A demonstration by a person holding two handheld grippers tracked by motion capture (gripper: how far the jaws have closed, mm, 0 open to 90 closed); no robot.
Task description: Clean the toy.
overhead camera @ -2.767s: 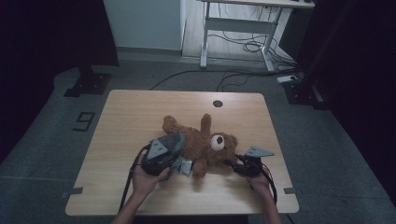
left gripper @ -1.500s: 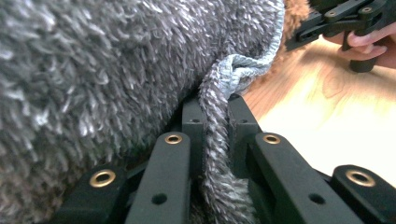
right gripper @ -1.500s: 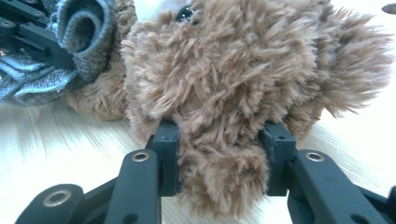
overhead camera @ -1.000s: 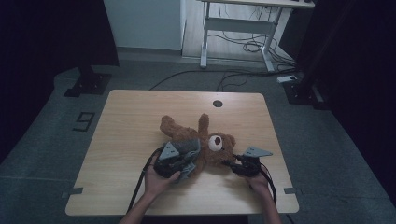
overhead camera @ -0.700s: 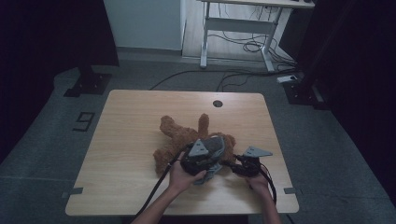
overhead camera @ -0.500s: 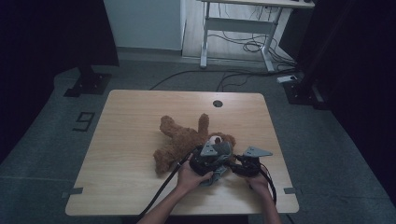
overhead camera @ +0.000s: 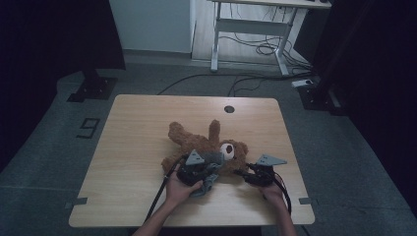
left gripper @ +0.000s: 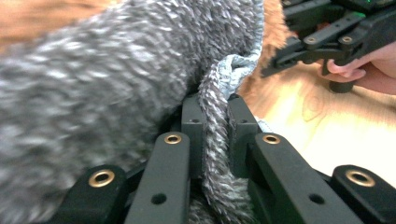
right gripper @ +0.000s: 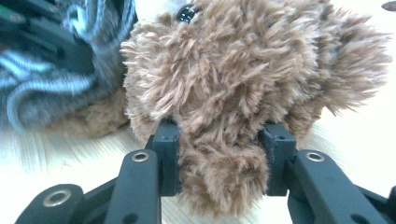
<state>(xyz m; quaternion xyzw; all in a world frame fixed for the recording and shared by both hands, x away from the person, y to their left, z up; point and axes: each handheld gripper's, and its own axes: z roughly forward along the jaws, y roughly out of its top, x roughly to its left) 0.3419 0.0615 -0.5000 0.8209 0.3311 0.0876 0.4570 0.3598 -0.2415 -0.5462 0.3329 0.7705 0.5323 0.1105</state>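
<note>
A brown teddy bear (overhead camera: 196, 141) lies on its back in the middle of the wooden table (overhead camera: 142, 123), head toward the right. A grey knitted garment (overhead camera: 212, 158) covers its near side. My left gripper (overhead camera: 206, 173) is shut on a fold of that grey knit (left gripper: 116, 70), which is pinched between the two pads of the left gripper (left gripper: 215, 114). My right gripper (overhead camera: 239, 172) is shut on a lump of the bear's fur by its head (right gripper: 243, 60), which bulges between the jaws of the right gripper (right gripper: 219, 135). Whether that lump is an ear or a paw I cannot tell.
A round cable hole (overhead camera: 229, 108) sits near the table's far edge. Black cables trail from both grippers over the near edge. A desk frame (overhead camera: 246, 24) and floor cables lie beyond the table. Bare wood stretches to the left and far side.
My left gripper swept right along the bear toward its head with the grey knit, then came back a little to the left. The right gripper stayed put.
</note>
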